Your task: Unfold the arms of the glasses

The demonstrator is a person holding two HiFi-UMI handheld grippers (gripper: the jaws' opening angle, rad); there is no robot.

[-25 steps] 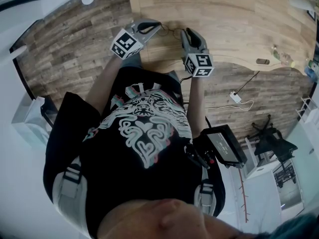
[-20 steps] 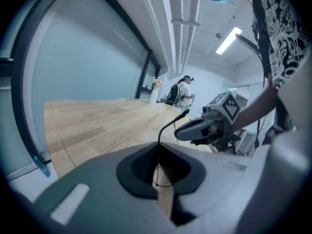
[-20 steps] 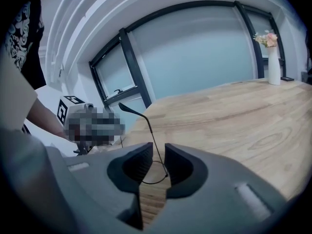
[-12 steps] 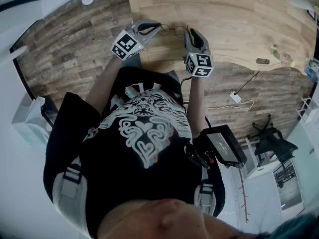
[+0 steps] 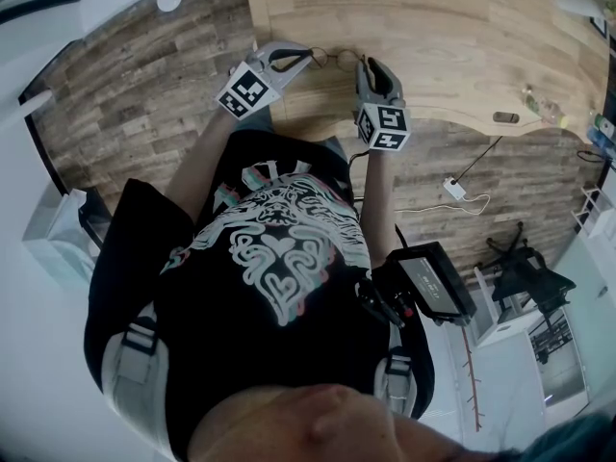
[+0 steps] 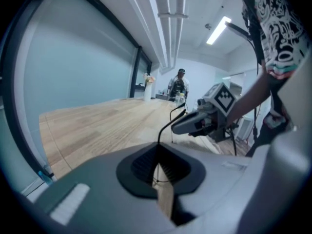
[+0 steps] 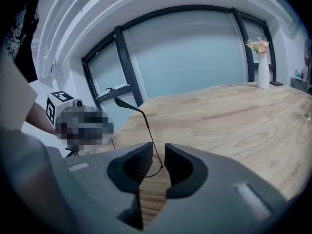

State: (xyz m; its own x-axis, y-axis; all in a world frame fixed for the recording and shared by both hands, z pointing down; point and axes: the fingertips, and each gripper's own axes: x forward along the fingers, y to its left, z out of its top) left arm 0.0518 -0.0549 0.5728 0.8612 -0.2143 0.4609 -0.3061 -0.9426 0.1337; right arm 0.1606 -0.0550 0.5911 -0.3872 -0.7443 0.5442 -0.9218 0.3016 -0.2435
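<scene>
The left gripper (image 6: 157,165) has its jaws pressed together on a thin wire part of the glasses (image 5: 335,58); the wire comes out between the pads and rises to the right. The right gripper (image 7: 156,165) has its jaws spread. A thin wire loop of the frame lies in the gap, close to the left pad, with daylight on the other side; no pinch is made out. One temple arm (image 7: 129,106) rises from that gap and curves left at its tip. The glasses hang between the two grippers, above the near edge of the wooden table (image 5: 452,27). A vase (image 7: 263,62) of flowers stands at the far right of the table.
</scene>
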